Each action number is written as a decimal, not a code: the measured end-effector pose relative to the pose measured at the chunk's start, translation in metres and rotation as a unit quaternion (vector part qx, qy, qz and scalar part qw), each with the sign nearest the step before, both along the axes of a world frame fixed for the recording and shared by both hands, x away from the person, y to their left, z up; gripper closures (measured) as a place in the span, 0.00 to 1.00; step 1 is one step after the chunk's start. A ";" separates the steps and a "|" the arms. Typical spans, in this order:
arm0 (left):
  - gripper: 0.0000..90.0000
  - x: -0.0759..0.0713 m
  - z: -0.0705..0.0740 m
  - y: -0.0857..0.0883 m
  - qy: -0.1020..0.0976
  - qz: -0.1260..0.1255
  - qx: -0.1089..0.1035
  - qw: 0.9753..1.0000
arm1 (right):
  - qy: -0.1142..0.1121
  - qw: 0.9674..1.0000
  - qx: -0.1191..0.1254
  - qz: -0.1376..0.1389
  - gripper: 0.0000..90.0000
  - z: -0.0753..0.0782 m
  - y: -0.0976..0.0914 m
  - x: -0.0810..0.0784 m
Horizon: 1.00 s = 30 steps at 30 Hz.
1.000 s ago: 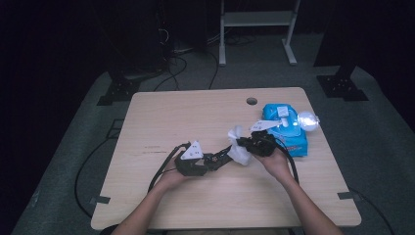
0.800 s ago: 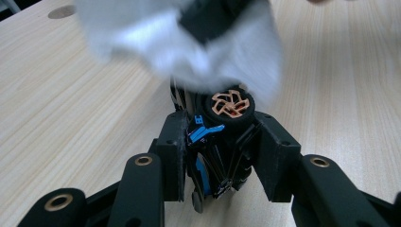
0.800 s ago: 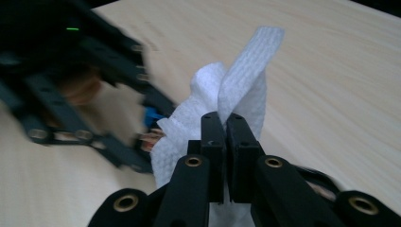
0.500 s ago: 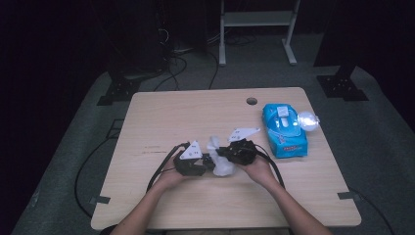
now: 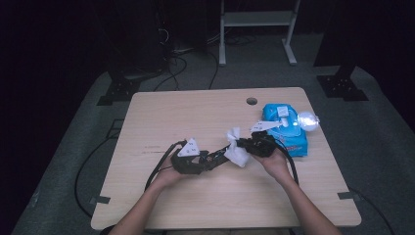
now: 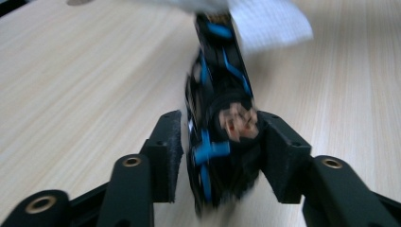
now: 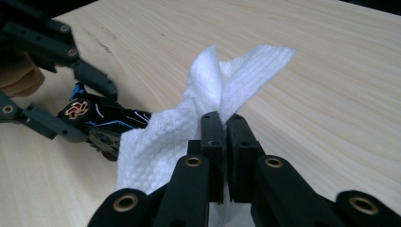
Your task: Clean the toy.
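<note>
A black toy car with blue trim (image 6: 217,118) lies between the jaws of my left gripper (image 6: 220,127). The car is blurred, and a thin gap shows beside the left pad. These jaws have just been opening. My right gripper (image 7: 225,125) is shut on a white wet wipe (image 7: 208,90), which drapes over the front of the car (image 7: 108,118). In the high view both grippers meet at mid-table, the left gripper (image 5: 218,159) facing the right gripper (image 5: 240,146), with the wipe (image 5: 237,152) between them.
A blue pack of wipes (image 5: 288,127) lies at the table's right edge behind my right hand, with a small shiny round object (image 5: 308,120) beside it. A cable hole (image 5: 251,101) sits near the far edge. Cables trail off the table's left side.
The right gripper carried the wipe left and down onto the car, then drew back slightly to the right. The left hand stayed put.
</note>
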State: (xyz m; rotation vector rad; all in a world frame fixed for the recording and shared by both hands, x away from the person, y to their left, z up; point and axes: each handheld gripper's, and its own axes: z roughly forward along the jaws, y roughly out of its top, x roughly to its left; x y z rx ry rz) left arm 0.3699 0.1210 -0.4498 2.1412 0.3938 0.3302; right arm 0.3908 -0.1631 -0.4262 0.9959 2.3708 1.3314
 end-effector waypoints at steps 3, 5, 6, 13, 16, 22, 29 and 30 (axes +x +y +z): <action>0.54 0.001 0.001 -0.003 0.003 0.006 0.006 1.000 | 0.005 1.000 0.003 0.015 0.96 0.000 0.007 -0.004; 0.56 0.001 0.000 -0.003 0.008 0.002 0.012 1.000 | 0.008 1.000 0.007 0.026 0.96 0.000 0.011 -0.006; 0.60 0.001 0.000 -0.002 0.009 -0.004 0.013 1.000 | 0.009 0.999 0.010 0.032 0.96 0.000 0.012 -0.007; 0.64 0.001 0.001 -0.001 0.008 -0.003 0.014 1.000 | 0.015 1.000 0.007 0.000 0.96 -0.013 -0.009 -0.005; 0.57 0.003 0.006 -0.006 0.009 0.000 0.016 1.000 | 0.025 0.999 0.026 -0.012 0.96 -0.019 -0.023 -0.007; 0.53 0.009 0.012 -0.029 0.008 -0.003 0.048 0.999 | 0.024 0.999 0.044 -0.008 0.96 -0.018 -0.030 -0.010; 0.53 0.017 0.010 -0.050 0.029 -0.008 0.104 0.994 | 0.029 0.998 0.052 0.001 0.96 -0.018 -0.029 -0.010; 0.54 0.017 0.010 -0.052 0.028 -0.010 0.114 0.993 | 0.028 0.998 0.052 0.001 0.96 -0.019 -0.029 -0.010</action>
